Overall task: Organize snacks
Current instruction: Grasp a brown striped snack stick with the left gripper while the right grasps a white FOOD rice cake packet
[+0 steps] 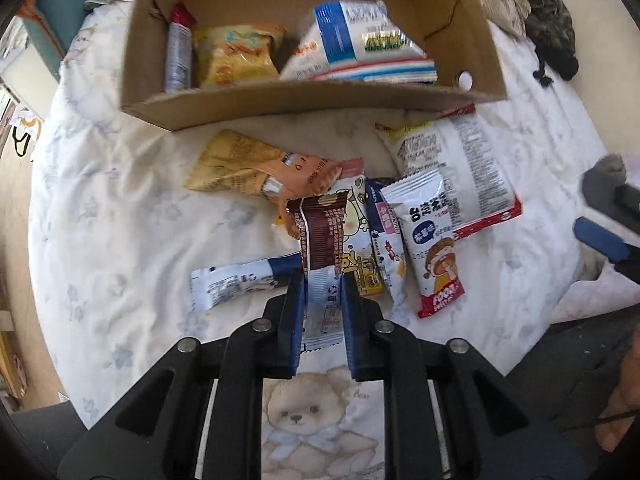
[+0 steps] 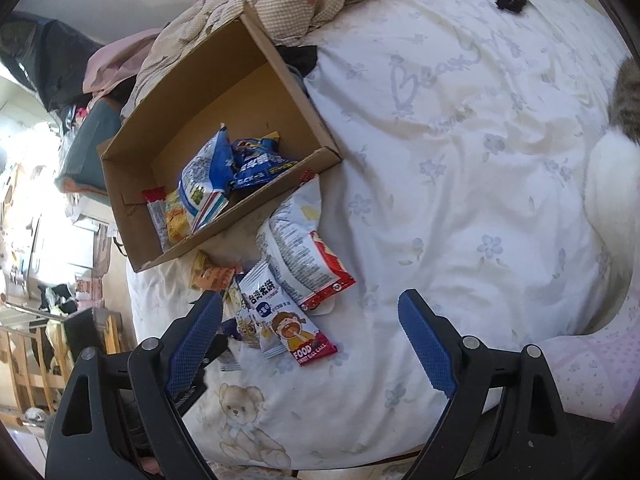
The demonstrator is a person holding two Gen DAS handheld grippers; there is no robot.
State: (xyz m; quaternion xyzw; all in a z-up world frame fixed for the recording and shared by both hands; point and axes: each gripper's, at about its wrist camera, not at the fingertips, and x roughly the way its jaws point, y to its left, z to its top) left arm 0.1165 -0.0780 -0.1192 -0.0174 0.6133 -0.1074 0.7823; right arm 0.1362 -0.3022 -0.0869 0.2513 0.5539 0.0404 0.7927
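1. The cardboard box (image 1: 304, 100) on the bed (image 1: 120, 208) already holds several packets; about seven more lie just beside its near wall.
2. The left gripper (image 1: 322, 280) pinches a brown snack bar (image 1: 320, 240) in that pile.
3. The right gripper (image 2: 310, 340) hangs wide open, empty.
4. A white packet (image 1: 432, 240) reads "FOOD".

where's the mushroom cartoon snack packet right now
In the left wrist view the mushroom cartoon packet lies on the bedsheet, right of the left gripper, overlapping the big white bag.
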